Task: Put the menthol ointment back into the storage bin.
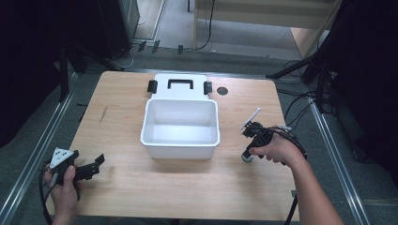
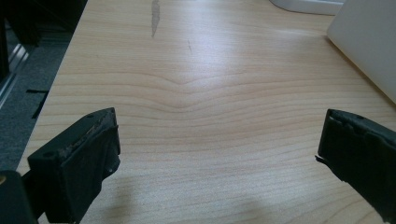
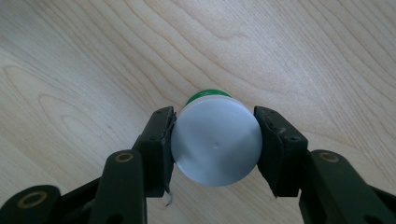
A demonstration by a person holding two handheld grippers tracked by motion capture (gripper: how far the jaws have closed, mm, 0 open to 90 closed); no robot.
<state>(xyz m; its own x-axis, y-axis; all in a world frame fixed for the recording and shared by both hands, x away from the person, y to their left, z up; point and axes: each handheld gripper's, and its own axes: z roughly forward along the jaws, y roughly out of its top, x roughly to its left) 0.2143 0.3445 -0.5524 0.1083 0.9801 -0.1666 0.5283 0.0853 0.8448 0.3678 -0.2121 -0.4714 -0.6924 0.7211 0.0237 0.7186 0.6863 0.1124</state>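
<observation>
On a wooden counter [image 1: 141,187], the right gripper [image 3: 215,144] points straight down, its jaws clamped on both sides of a small white-capped bottle [image 3: 215,145] with a green body, standing right of an open white box [image 1: 180,129]. The left gripper [image 1: 89,168] rests near the counter's left corner, jaws spread wide, holding nothing.

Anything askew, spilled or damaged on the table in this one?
Little stands out. The wooden table has a dark streak near its left side, and the left gripper jaw padding looks frayed. The white bin sits square; nothing spilled.
</observation>
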